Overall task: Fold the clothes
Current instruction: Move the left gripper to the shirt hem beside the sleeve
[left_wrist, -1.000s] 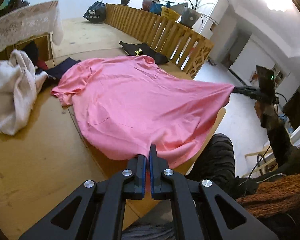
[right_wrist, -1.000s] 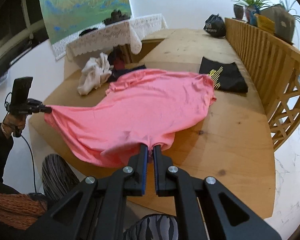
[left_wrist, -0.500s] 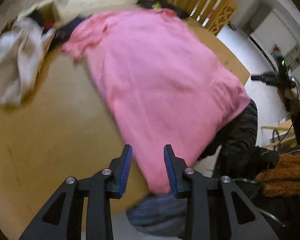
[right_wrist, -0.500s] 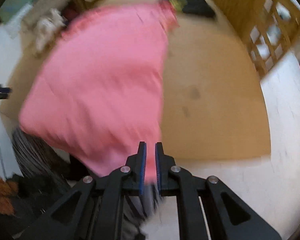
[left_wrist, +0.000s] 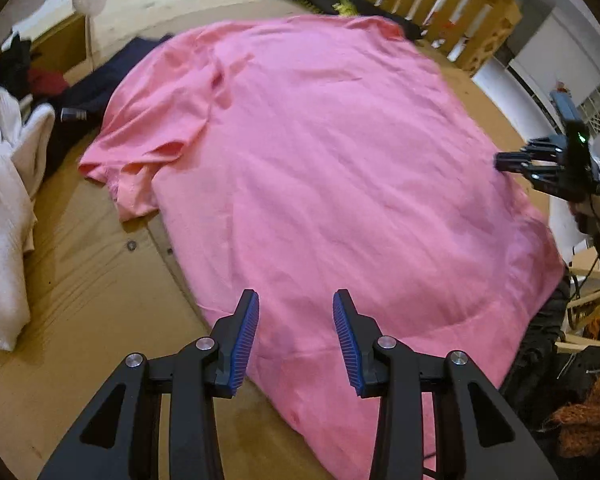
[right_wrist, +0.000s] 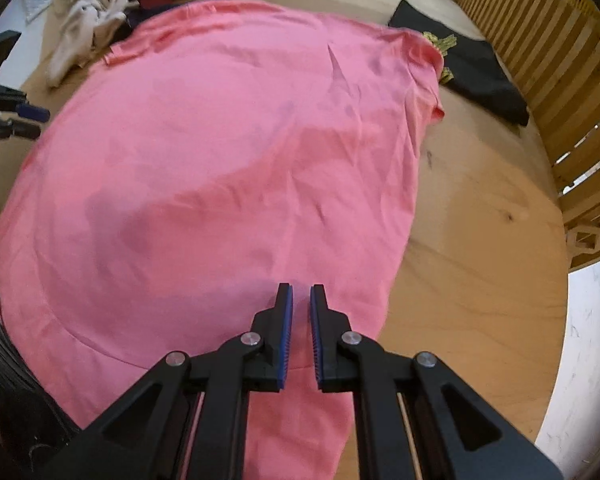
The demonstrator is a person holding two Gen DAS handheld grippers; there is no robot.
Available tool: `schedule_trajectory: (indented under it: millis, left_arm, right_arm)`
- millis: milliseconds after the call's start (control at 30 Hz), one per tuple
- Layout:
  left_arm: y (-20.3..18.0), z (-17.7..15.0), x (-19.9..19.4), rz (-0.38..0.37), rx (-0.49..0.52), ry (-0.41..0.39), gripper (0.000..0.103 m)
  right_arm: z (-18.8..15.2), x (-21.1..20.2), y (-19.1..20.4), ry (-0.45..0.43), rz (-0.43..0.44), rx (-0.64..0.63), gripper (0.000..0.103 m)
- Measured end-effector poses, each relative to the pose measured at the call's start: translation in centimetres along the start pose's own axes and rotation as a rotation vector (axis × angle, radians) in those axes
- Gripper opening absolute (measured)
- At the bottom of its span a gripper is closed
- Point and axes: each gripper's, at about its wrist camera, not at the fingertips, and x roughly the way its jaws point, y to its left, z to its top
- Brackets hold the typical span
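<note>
Well, pink shirt [left_wrist: 320, 184] flat on table [left_wrist: 72, 288], L tool [left_wrist: 296, 312] wide apart, R tool [right_wrist: 301, 308] slightly apart w/ nothing held, black tee [right_wrist: 476, 68] nearby

A plain pink shirt [left_wrist: 320, 168], a black garment [right_wrist: 476, 76] with yellow print, white cloth [left_wrist: 4, 208].

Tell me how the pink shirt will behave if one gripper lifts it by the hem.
The pink shirt is probably floppy: it lies flat with soft wrinkles, and its hem droops over the table edge. It likely sags and bunches if lifted at one point. It looks thin and light, so pushing may wrinkle it rather than slide it whole.
</note>
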Motion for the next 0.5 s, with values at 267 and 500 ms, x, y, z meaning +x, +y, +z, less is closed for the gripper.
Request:
schedule_trajectory:
  millis: [267, 500]
  left_arm:
    - [2.9, 1.4, -0.3, 0.046, -0.021, -0.034, 0.037]
    - [4.5, 5.3, -0.1, 0.021, -0.032, -0.081, 0.038]
  right_arm:
    - [3.3, -1.6, -3.5, -0.062, 0.011, 0.033, 0.010]
    - [10.8, 1.7, -4.3, -0.104, 0.024, 0.038, 0.010]
